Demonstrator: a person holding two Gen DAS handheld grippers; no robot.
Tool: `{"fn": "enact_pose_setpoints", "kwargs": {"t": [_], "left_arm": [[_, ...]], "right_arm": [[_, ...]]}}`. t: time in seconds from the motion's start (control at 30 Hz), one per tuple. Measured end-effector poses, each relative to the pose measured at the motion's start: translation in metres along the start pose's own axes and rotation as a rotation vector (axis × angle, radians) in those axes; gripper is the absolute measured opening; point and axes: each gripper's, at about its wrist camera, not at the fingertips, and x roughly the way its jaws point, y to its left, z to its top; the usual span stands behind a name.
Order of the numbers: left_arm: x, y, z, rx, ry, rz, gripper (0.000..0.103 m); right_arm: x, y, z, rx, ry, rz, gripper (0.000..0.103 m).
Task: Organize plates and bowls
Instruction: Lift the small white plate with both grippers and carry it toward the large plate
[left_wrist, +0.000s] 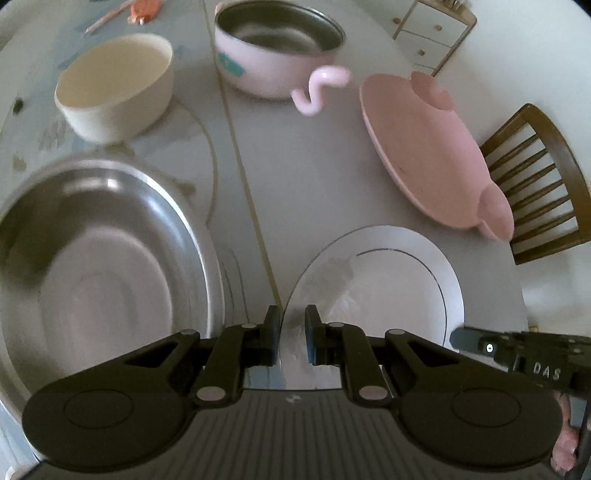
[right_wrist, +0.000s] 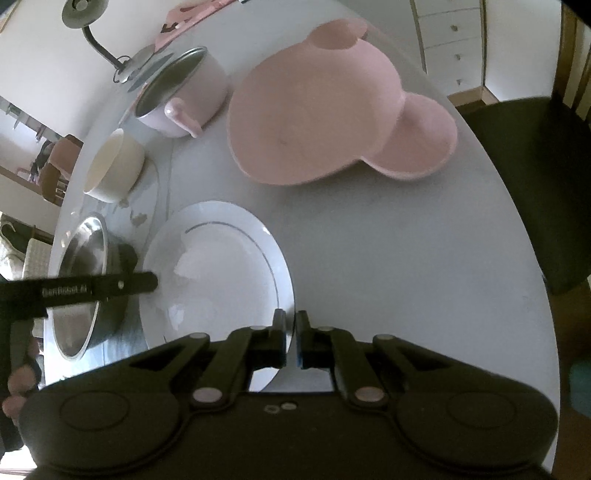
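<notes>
Both claws, left (left_wrist: 291, 334) and right (right_wrist: 290, 339), pinch the white plate (right_wrist: 221, 273) between steel basin (left_wrist: 99, 258) and pink plate (right_wrist: 314, 118).

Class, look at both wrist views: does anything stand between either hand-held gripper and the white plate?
Nothing visible does. The left hand-held gripper straddles the white plate at its left rim, and the right hand-held gripper straddles its right rim. Whether the pads actually touch the rim cannot be told.

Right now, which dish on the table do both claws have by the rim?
The white plate with the thin dark ring. The left claw and right claw each straddle its edge; the pink bear-shaped plate, steel bowl and cream bowl sit untouched.
</notes>
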Motion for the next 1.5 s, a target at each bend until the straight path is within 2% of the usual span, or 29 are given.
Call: {"fn": "enact_pose_setpoints", "kwargs": {"t": [0.3,0.5,0.63,0.97,1.2,1.5], "left_arm": [[-0.003,0.004,-0.042,-0.012,0.023,-0.026,0.012],[0.001,0.009,-0.049,-0.043,0.023,-0.051,0.012],[0.002,0.014,-0.053,-0.084,0.016,-0.074,0.012],[-0.006,0.011,-0.065,-0.082,-0.027,-0.062,0.01],[-0.031,0.021,-0.077,-0.117,-0.064,-0.063,0.01],[-0.076,0.048,-0.114,-0.19,-0.099,-0.038,0.01]], "right_arm": [[-0.006,-0.01,-0.014,-0.013,0.034,0.021,0.005],[-0.003,-0.011,-0.012,-0.02,0.047,0.046,0.006],[-0.002,-0.014,-0.011,-0.019,0.057,0.061,0.01],[-0.001,-0.006,-0.015,-0.08,0.047,0.04,0.008],[-0.012,0.005,-0.017,-0.074,0.051,0.06,0.007],[-0.027,0.048,-0.036,-0.126,0.069,0.082,0.007]]}}
